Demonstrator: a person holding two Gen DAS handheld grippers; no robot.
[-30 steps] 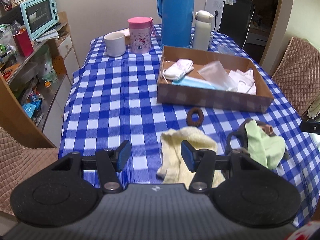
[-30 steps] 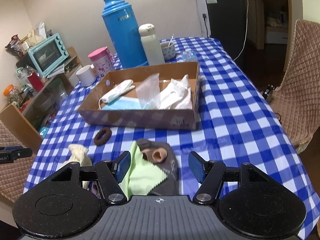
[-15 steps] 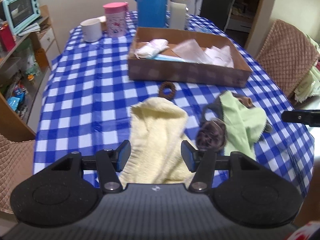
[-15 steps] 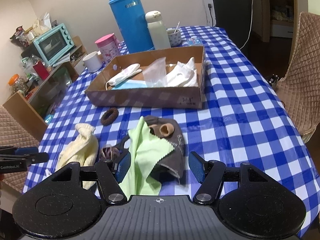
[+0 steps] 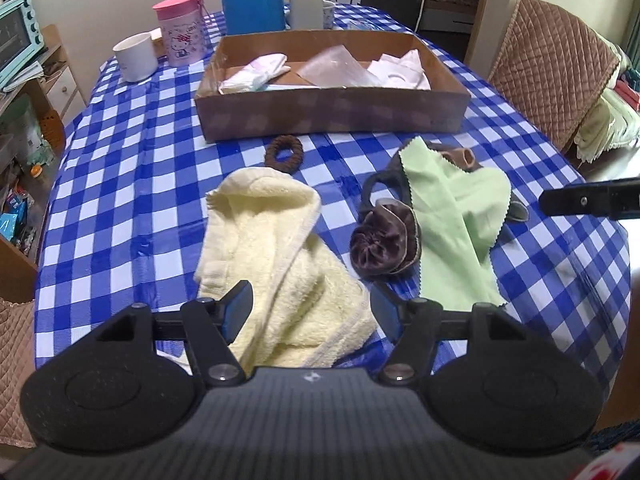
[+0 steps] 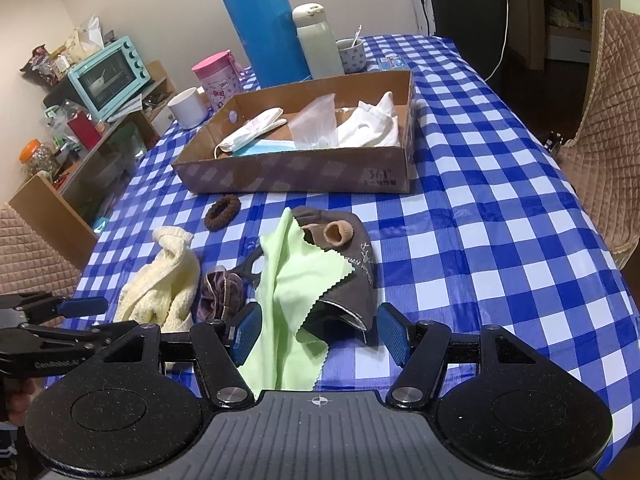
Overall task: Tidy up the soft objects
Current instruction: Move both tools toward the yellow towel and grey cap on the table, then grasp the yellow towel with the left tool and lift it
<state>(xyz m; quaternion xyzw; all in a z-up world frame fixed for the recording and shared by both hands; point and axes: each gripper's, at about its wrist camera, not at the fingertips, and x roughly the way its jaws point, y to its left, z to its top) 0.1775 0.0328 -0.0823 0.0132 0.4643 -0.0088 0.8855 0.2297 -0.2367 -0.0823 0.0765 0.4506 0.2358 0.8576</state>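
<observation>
A crumpled cream towel (image 5: 276, 264) lies on the blue checked tablecloth; my open left gripper (image 5: 312, 316) straddles its near end without closing on it. The towel also shows in the right wrist view (image 6: 168, 284). My open right gripper (image 6: 320, 334) stands over a light green cloth (image 6: 296, 280) draped on a dark grey mask with a tan sock (image 6: 352, 268). A brown velvet scrunchie (image 5: 384, 240) lies between towel and cloth. A brown hair tie (image 5: 285, 153) lies near the cardboard box (image 5: 332, 114), which holds masks, a plastic bag and white cloth.
Behind the box stand a blue thermos (image 6: 264, 20), a white flask (image 6: 316, 40), a pink Hello Kitty cup (image 5: 182, 30) and a white mug (image 5: 136, 56). A shelf with a teal oven (image 6: 108, 76) is on the left. Quilted chairs (image 5: 552, 60) stand on the right.
Both grippers have moved forward and lower. The left now has the towel's near end between its fingers; the right now stands over the green cloth. Nothing has been gripped.
</observation>
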